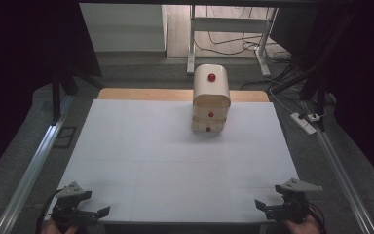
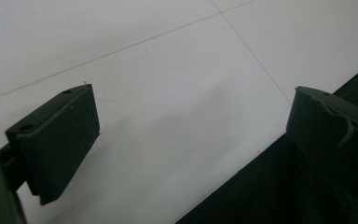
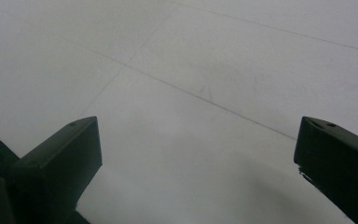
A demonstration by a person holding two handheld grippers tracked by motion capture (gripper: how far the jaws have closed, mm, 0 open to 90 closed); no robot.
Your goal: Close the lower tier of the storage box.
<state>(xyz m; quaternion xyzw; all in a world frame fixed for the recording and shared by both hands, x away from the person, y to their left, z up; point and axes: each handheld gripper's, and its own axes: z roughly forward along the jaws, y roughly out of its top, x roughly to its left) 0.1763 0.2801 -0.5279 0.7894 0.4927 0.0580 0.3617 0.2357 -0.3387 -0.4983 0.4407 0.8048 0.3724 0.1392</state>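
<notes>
A small cream drawer cabinet (image 1: 211,99) with a rounded top and red knobs (image 1: 212,77) stands at the far middle of the white table (image 1: 175,161). My left gripper (image 1: 97,212) rests at the near left corner, jaws wide apart and nothing between them; in the left gripper view (image 2: 191,135) the jaws frame bare white surface and the table's dark edge. My right gripper (image 1: 263,207) sits at the near right corner, open and empty too; in the right gripper view (image 3: 196,154) bare table lies between the jaws.
A wooden strip (image 1: 141,94) runs along the table's far edge. Metal rails (image 1: 34,165) flank both sides. Beyond the table are a white desk frame (image 1: 229,29), cables and a power strip (image 1: 304,123) on the floor.
</notes>
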